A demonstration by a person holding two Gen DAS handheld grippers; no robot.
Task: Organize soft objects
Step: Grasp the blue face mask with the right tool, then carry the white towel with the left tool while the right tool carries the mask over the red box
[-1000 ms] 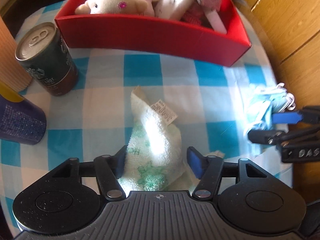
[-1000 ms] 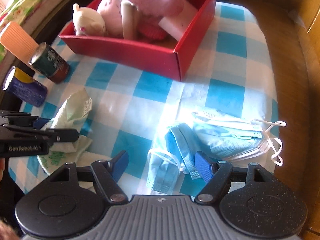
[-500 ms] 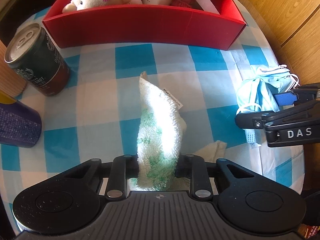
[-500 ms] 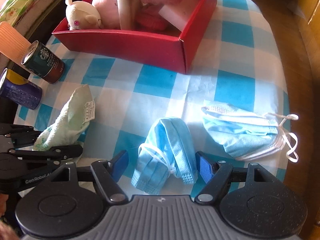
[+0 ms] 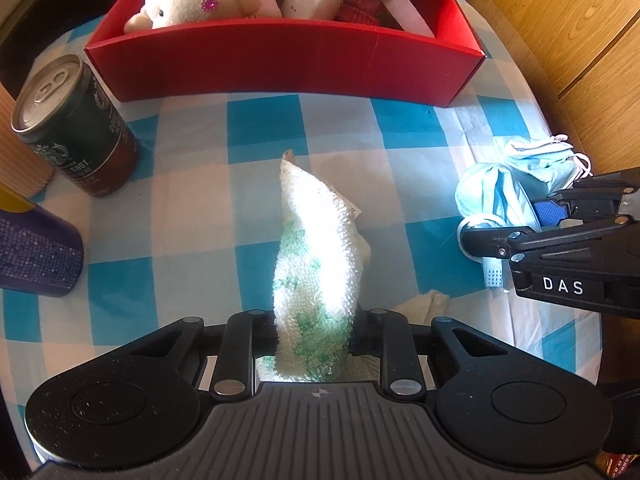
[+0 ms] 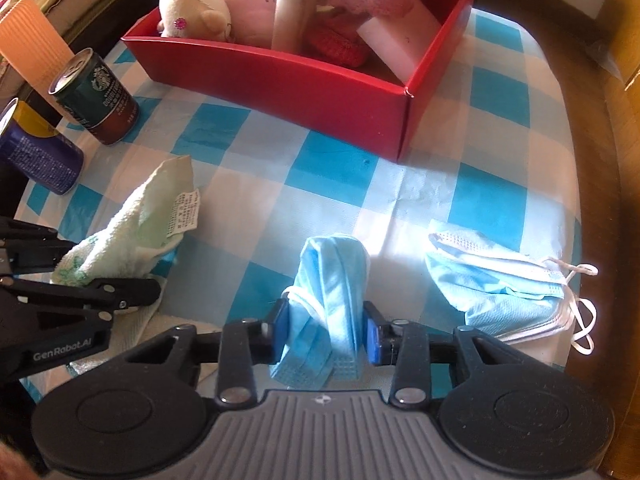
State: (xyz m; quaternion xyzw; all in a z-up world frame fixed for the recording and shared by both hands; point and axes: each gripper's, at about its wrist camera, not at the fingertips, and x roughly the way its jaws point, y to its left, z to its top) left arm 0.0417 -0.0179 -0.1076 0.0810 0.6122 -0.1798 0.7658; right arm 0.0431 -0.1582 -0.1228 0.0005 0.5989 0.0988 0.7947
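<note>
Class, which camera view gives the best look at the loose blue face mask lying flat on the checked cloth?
The right wrist view: the loose face mask lies fully visible, ear loops included, beside the right claw, whose jaws are closing on another mask. The left wrist view shows only its bunched edge, partly behind that claw.

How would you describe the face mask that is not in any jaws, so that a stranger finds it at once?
Start at the red box at the far side of the checked tablecloth. Come toward the near right edge of the cloth: there a light blue face mask lies flat, its white ear loops spread out. The other mask, left of it, is bunched between the right gripper jaws.
</note>
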